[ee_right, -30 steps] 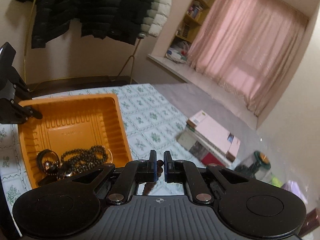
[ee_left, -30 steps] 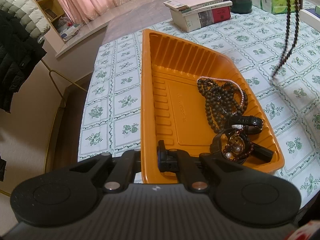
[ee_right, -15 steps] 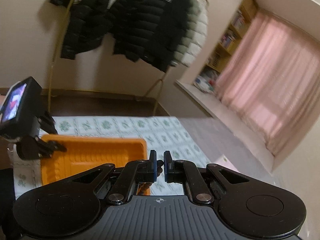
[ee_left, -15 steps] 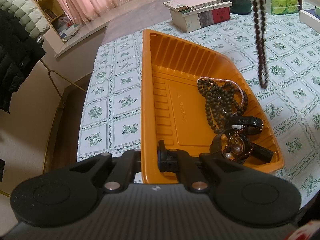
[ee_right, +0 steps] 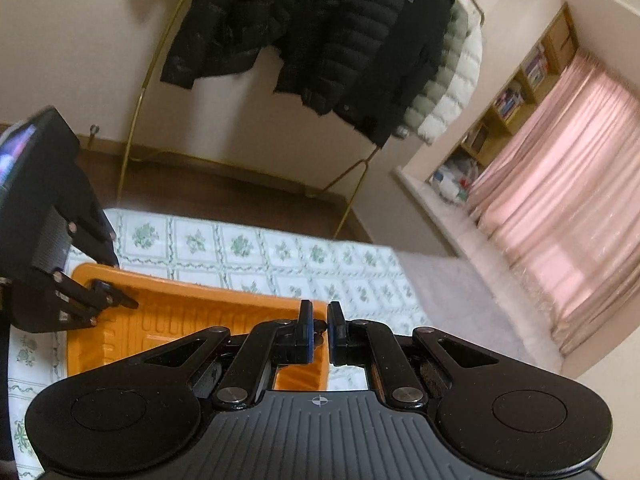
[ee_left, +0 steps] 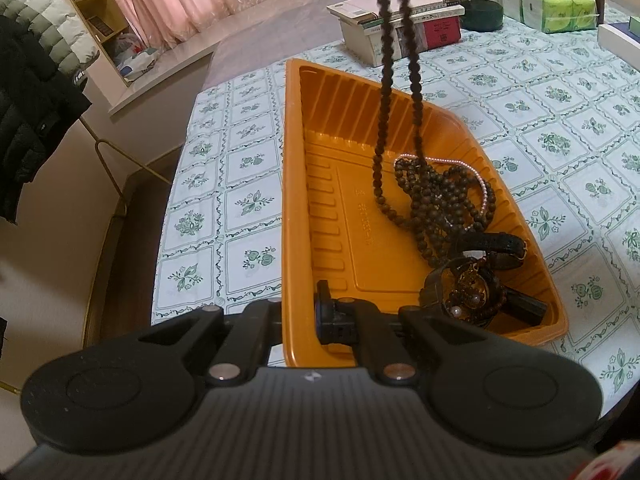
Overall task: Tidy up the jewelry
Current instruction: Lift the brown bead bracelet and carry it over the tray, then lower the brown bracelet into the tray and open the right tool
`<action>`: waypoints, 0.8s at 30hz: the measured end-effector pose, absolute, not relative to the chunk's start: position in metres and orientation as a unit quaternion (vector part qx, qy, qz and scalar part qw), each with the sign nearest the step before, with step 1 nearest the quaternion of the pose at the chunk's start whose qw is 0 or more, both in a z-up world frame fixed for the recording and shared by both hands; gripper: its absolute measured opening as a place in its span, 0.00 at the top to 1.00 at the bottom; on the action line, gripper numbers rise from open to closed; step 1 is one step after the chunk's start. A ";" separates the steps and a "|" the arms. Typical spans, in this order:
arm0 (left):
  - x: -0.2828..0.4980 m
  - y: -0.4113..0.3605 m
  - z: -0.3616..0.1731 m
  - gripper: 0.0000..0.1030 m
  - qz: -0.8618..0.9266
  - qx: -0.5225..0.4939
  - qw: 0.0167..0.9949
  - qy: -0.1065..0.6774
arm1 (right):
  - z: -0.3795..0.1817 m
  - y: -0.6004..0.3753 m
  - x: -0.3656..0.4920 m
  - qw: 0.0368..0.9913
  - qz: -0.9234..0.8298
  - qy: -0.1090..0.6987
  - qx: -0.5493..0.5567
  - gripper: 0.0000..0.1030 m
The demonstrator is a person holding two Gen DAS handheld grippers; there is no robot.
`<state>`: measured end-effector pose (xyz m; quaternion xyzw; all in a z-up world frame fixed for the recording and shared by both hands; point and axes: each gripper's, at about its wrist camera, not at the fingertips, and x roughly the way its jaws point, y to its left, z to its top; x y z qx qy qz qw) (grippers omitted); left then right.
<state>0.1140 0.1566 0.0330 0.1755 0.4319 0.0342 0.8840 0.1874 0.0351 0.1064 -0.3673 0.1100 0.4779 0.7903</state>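
While the dark bead strand (ee_left: 416,92) hangs over the orange tray (ee_left: 304,184), lower loop touching its floor | right gripper (ee_right: 319,330) pinched narrow on the strand | left gripper (ee_left: 298,312) clamps the tray's near rim | in tray: one bead pile, one pink chain, two watches, one bracelet | left: release strand.

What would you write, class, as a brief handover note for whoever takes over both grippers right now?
Left gripper: shut on the near rim of the orange tray, steadying it.
Right gripper: shut on a long dark bead strand, which hangs over the tray, its lower end at the tray floor.
Done: bead necklaces, a black watch and a bracelet lie in the tray.
Left: lower the strand, release. Other jewelry outside the tray isn't visible.
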 end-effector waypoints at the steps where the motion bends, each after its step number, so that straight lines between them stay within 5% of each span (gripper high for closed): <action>1: 0.114 0.157 0.033 0.96 0.034 0.175 0.884 0.432 | 0.103 0.036 0.190 0.789 0.478 0.115 -0.368 0.94; 24: 0.114 0.160 0.031 0.97 0.034 0.169 0.886 0.431 | 0.056 0.057 0.202 0.750 0.505 0.185 -0.385 0.94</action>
